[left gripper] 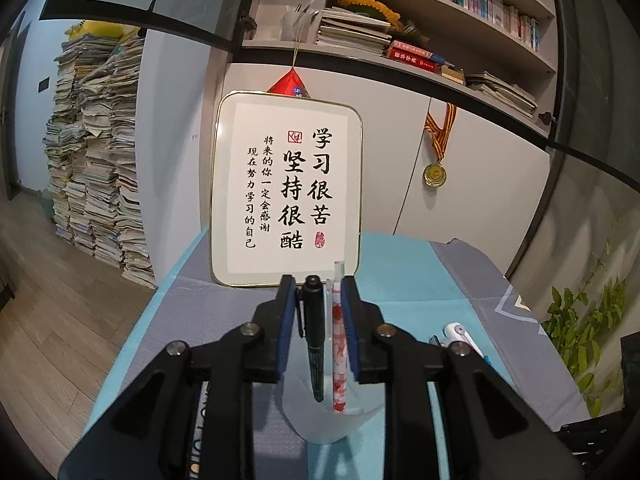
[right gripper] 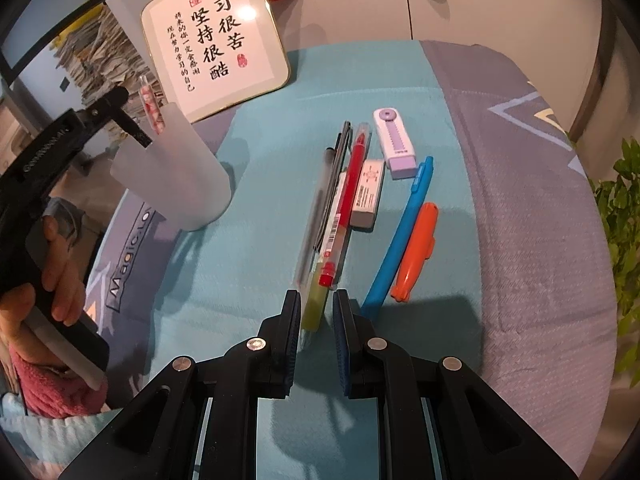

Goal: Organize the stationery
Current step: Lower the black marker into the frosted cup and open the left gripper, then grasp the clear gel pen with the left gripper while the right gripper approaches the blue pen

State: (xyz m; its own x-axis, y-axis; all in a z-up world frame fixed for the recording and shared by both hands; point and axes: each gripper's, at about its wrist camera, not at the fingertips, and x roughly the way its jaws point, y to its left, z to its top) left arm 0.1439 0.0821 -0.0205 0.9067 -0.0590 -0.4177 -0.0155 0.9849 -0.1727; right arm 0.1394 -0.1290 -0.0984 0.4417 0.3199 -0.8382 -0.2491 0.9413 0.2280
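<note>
Frosted plastic makes up the cup (right gripper: 176, 184), which stands at the left edge of the teal mat (right gripper: 248, 272), just in front of the framed sign (right gripper: 216, 40) at the back edge. It is handy to your left hand (right gripper: 56, 264) and clear of the loose items. A black marker (left gripper: 314, 340) and a red-patterned pen (left gripper: 339, 352) already stand upright in it, leaning on the rim. Your left gripper (left gripper: 318, 282) sits right above the cup with its pads a little apart. Both pens pass between them with a gap showing, so they look free rather than pinched; you can probably lift away without tipping anything. The remaining stationery lies in a rough row across the middle of the mat: a clear pen (right gripper: 316, 208), a red pen (right gripper: 346, 200) and a yellow-green pen (right gripper: 311, 308) bunched side by side, a white eraser (right gripper: 368, 194) and a purple one (right gripper: 394, 148) just beside them, and a blue pen (right gripper: 404, 232) touching an orange marker (right gripper: 416, 252) toward the right. Your right gripper (right gripper: 317, 300) hovers over the near end of the yellow-green pen, jaws drawn narrow and holding nothing that I can see. It seems lined up for the next pick, which would need the jaws spread first.
</note>
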